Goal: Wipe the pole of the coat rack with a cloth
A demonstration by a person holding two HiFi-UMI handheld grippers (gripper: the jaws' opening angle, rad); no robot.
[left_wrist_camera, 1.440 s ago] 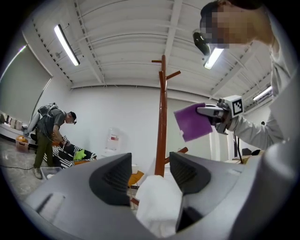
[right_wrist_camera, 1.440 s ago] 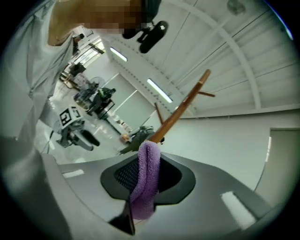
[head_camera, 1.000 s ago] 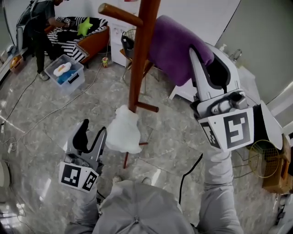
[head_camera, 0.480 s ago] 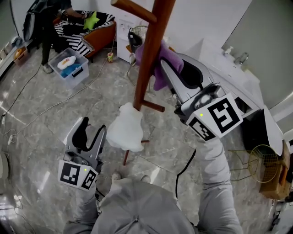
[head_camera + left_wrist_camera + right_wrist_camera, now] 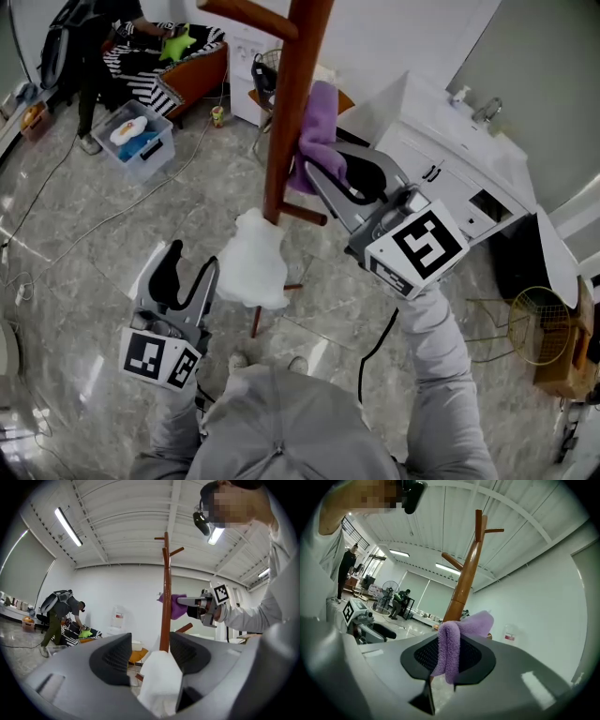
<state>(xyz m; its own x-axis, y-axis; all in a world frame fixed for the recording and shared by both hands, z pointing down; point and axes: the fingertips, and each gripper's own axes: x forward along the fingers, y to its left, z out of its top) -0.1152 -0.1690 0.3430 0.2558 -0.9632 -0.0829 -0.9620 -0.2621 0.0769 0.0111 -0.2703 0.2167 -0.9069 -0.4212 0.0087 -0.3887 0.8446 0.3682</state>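
The brown wooden coat rack pole (image 5: 286, 103) rises at the centre of the head view. My right gripper (image 5: 325, 161) is shut on a purple cloth (image 5: 317, 131), which presses against the pole's right side. In the right gripper view the purple cloth (image 5: 452, 644) hangs from the closed jaws, with the pole (image 5: 464, 588) just behind it. My left gripper (image 5: 192, 262) is low on the left, its jaws apart. A white cloth (image 5: 251, 262) lies against its right finger, its top touching the pole's lower part. The left gripper view shows the white cloth (image 5: 159, 681), the pole (image 5: 165, 602) and the purple cloth (image 5: 176, 606).
Pegs stick out of the pole high (image 5: 248, 17) and low (image 5: 302, 214). A white cabinet with a sink (image 5: 450, 150) stands to the right, with a wire basket (image 5: 539, 323) beyond it. A clear storage bin (image 5: 136, 141), floor cables (image 5: 112, 220) and a person (image 5: 89, 47) are at the back left.
My right gripper has swung down and left with the purple cloth, bringing it from beside the pole onto the pole. The left gripper and white cloth have stayed put.
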